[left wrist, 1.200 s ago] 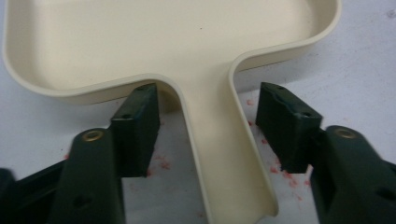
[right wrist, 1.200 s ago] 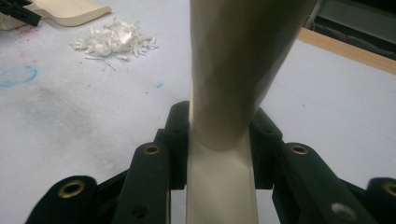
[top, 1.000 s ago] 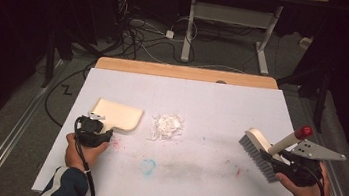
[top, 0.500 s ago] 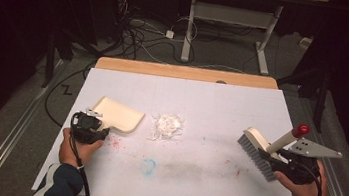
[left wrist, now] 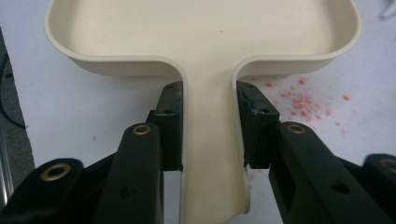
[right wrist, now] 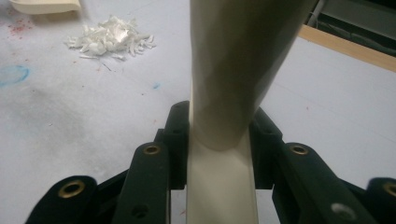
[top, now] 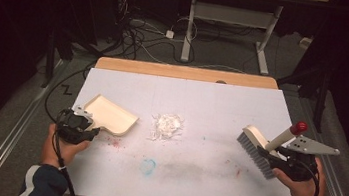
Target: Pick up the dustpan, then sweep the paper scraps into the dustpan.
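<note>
Left hand-held gripper [top: 89, 129] clamped tight on the handle of the cream dustpan [top: 112, 115], pan sticking out ahead of it, on the left of the white surface [top: 221, 109]. Right hand-held gripper [top: 276, 158] squeezed on the brush [top: 257, 147] handle, far right. Small pile of white scraps [top: 168, 126] between them, nearer the dustpan.

Ahead of you a white-covered tabletop [top: 212, 102] with wooden edge, at twelve o'clock tangled cables [top: 140, 31] on grey floor [top: 228, 54], white desk legs [top: 265, 43], dark surroundings.
</note>
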